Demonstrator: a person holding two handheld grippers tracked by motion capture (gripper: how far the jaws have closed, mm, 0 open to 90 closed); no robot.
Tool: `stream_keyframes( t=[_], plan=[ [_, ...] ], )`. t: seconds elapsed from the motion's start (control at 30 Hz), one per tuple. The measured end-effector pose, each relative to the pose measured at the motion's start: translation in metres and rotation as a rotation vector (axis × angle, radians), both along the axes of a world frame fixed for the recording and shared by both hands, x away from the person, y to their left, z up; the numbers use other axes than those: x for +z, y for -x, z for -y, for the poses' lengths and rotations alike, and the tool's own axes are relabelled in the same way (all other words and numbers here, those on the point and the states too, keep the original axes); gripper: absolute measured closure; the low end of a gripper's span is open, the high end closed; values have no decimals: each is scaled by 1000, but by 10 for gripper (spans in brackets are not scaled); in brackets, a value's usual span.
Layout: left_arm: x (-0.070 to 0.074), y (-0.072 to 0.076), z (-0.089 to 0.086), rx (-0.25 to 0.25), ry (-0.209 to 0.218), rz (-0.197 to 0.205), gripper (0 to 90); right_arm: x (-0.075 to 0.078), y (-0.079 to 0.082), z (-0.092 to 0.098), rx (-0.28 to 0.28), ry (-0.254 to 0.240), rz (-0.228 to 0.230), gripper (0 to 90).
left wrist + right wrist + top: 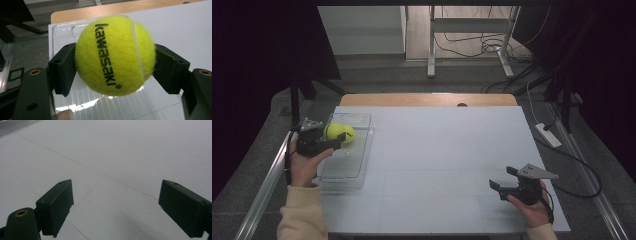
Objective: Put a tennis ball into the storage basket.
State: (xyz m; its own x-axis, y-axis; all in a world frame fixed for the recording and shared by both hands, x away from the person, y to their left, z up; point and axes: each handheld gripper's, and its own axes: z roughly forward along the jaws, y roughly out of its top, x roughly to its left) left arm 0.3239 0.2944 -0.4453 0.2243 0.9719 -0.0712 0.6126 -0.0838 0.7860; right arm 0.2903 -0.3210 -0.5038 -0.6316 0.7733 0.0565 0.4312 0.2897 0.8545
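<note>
Left hand-held gripper [343,138] is clamping a yellow tennis ball [114,55] above the clear tray [343,172] at the desk's left edge — right hand-held gripper [503,179] is gaping wide, holding nothing.

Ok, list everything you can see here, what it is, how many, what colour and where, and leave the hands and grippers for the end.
Tennis ball: one, yellow-green with black lettering, clamped between the left gripper's jaws above the tray.
Clear plastic tray: one, transparent, at the left edge of the table.
Table: one, white top with a wooden strip along the far edge.
Desk frame: one, white metal, on the floor beyond the table.
Cables: several, dark, on the floor at the far right.
Power strip: one, white, on the floor right of the table.
Left gripper: one, black, over the tray.
Right gripper: one, black, jaws apart over the bare table, near right.
</note>
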Motion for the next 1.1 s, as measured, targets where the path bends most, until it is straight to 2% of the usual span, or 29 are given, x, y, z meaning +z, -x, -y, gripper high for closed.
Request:
stream_keyframes(
  t=[0.2,0.53,0.87,1.1],
  plan=[
    [-5,-3,-1,14,-26,-26,272,0,0,0,0,0,1,125],
    [-11,-5,-2,20,-44,-73,272,0,0,1,-2,0,0,126],
    [-18,-8,-4,14,-64,-131,271,0,0,0,-1,1,0,126],
    [-22,-10,-3,17,-98,-183,271,0,0,0,0,2,-2,126]
  ],
)
